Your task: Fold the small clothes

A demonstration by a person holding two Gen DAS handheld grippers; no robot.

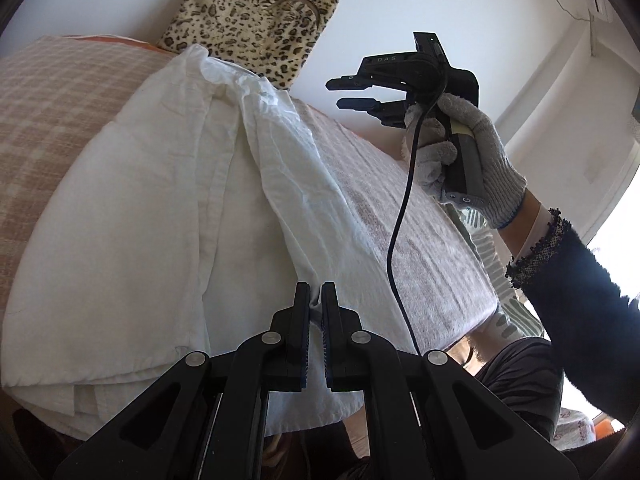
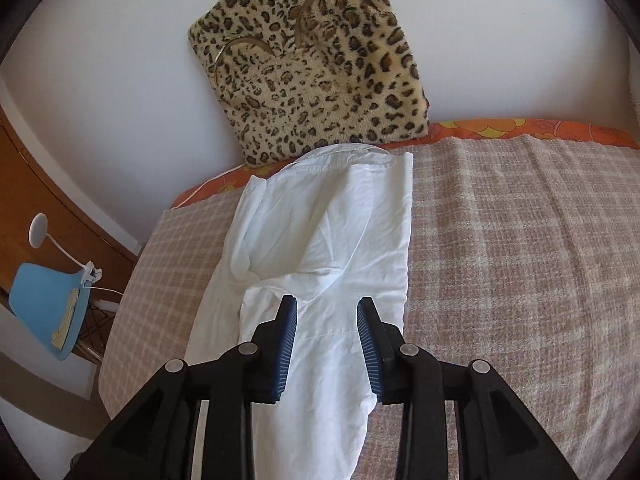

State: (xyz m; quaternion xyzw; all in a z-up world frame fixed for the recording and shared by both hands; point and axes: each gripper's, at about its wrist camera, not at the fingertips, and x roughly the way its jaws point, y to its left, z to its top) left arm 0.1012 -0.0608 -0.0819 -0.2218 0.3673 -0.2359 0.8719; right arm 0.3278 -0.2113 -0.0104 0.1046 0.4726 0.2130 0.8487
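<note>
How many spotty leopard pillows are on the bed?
1. The leopard pillow leans against the wall at the head of the bed, just behind the white shirt. More could be hiding out of view.

We see a plain white wall (image 2: 120, 80) behind a bed covered by a pink checked blanket (image 2: 520, 240). A leopard-print cushion (image 2: 320, 72) leans at top centre. At left, a wooden frame (image 2: 52, 184) and a blue lamp (image 2: 44, 304).
</note>
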